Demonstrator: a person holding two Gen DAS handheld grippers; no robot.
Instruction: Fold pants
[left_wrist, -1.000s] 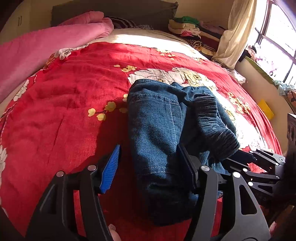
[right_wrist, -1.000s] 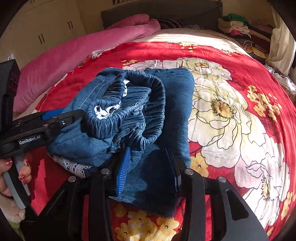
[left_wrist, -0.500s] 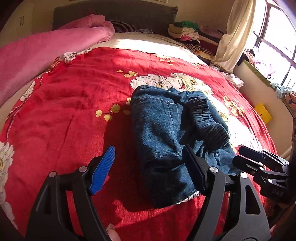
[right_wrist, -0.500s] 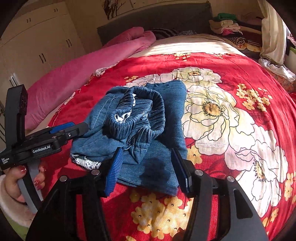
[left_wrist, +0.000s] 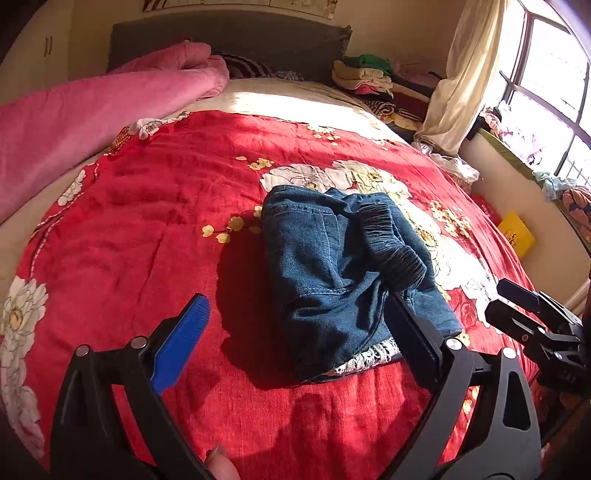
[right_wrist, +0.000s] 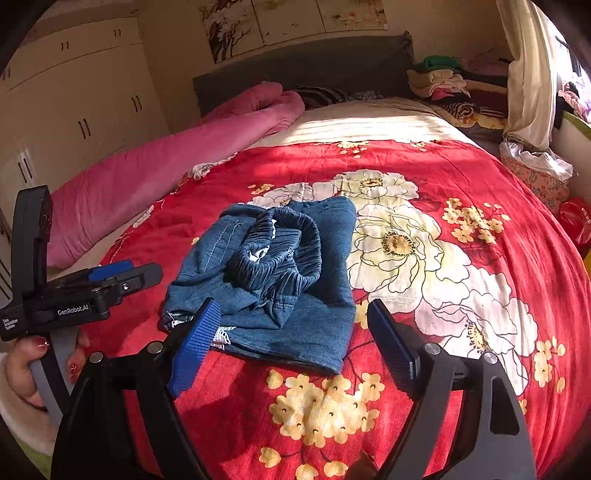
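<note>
Both claws have just been opening and now stand wide, with nothing gripped. The left claw (left_wrist: 295, 332) has drawn back from the pants (left_wrist: 343, 273): a second ago its right pad was buried in the denim, whereas now the bundle lies ahead of its tips, just touching or just clear of the right pad, I cannot tell which. The right claw (right_wrist: 291, 339) has likewise let go and pulled away; the near hem of the pants (right_wrist: 273, 280) sits just beyond and between its pads, with the lace trim peeking past the left one.

The pants rest on the red floral bedspread (left_wrist: 129, 229) as a compact folded bundle, the elastic waistband (right_wrist: 280, 243) heaped on top in a loose ring. Releasing with both claws suggests the last fold is laid down. The bundle looks lumpy rather than flat, so I judge the task near its end, with perhaps only a smoothing or tucking of that waistband left.
</note>
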